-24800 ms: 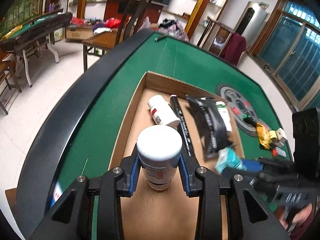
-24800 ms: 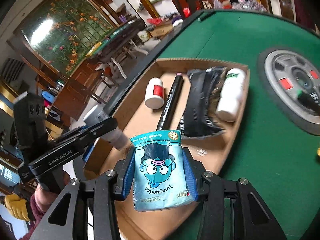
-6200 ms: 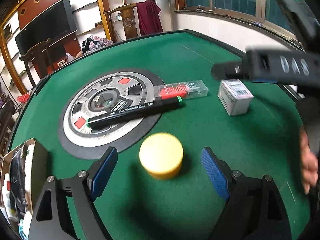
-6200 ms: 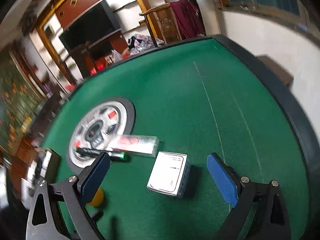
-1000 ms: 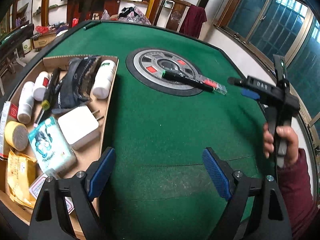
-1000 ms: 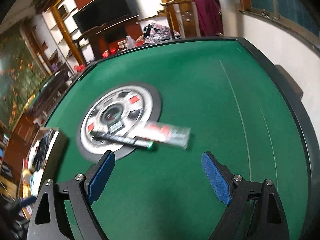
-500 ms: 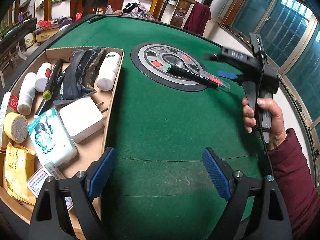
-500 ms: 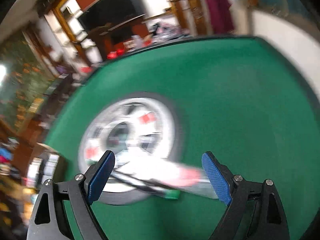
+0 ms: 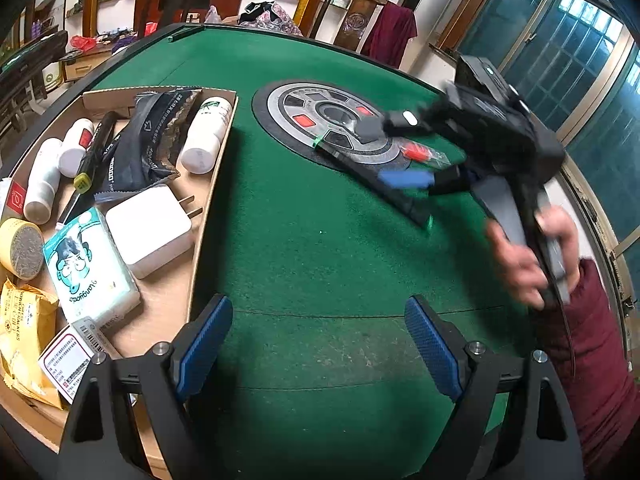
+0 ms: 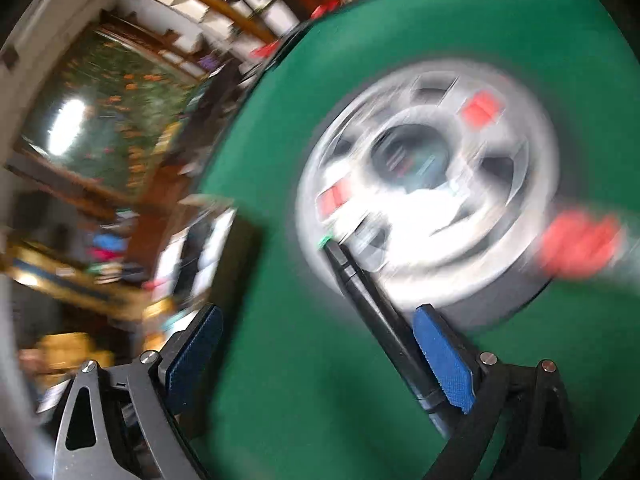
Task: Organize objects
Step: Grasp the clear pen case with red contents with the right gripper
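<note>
A black marker (image 9: 372, 184) with a green end lies slanted across the edge of the grey disc (image 9: 316, 112) on the green table. A clear packet with a red part (image 9: 420, 152) lies beside it. My right gripper (image 9: 388, 155) hangs low over the marker, held by a hand in a dark red sleeve. The right wrist view is blurred: the marker (image 10: 376, 320) runs between the opening jaws of the right gripper (image 10: 318, 360), close to the right pad (image 10: 444, 360), and no pad presses it. My left gripper (image 9: 318, 344) is open over bare felt.
A cardboard tray (image 9: 222, 160) at the left holds a white charger (image 9: 150, 236), a tissue pack (image 9: 90, 264), white bottles (image 9: 206, 136), a black bag (image 9: 156, 132) and yellow packs. The table's dark rim curves along the right. Chairs and shelves stand behind.
The right gripper has swung down and to the left onto the marker at the disc's edge, and its view has turned towards the tray. The left gripper has stayed where it was.
</note>
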The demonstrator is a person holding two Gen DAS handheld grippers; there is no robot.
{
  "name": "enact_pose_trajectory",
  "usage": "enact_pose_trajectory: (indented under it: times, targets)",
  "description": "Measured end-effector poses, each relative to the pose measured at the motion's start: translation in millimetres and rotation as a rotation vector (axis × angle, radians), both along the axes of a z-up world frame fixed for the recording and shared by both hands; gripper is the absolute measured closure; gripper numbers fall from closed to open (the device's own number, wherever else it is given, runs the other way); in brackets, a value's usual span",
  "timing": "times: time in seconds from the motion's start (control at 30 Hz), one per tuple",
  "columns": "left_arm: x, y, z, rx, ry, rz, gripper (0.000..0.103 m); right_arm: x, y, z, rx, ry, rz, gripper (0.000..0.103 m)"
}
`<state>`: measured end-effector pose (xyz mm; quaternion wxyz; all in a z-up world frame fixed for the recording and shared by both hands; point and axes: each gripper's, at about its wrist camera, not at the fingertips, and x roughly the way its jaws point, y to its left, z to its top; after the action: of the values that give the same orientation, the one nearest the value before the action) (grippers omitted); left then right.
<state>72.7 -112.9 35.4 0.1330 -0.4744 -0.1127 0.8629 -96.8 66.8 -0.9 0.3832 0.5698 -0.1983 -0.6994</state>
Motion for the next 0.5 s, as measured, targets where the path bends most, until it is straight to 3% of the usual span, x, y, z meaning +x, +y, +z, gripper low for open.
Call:
enact_pose_trajectory:
  times: [0.07, 0.13, 0.23, 0.3, 0.4, 0.5]
  targets:
    - [0, 0, -1, 0.005, -0.003, 0.0, 0.016, 20, -5, 1, 0.007, 0.016, 0.065, 0.004]
    - [1, 1, -1, 0.007, -0.003, -0.006, 0.016, 32, 4, 14, 0.07, 0.112, 0.041, 0.004]
    - [1, 2, -2, 0.009, -0.002, -0.01, 0.016, 38, 40, 47, 0.306, 0.362, -0.179, 0.005]
    - [-1, 3, -5, 0.021, -0.011, -0.011, 0.016, 26, 64, 57, 0.432, 0.445, -0.308, 0.005]
    - [-1, 6, -7, 0.029, -0.026, -0.017, 0.016, -9, 85, 53, 0.474, 0.407, -0.396, 0.005]
    - [2, 10, -4, 0.014, -0.023, -0.023, 0.016, -42, 95, 36, 0.428, 0.33, -0.422, 0.005]
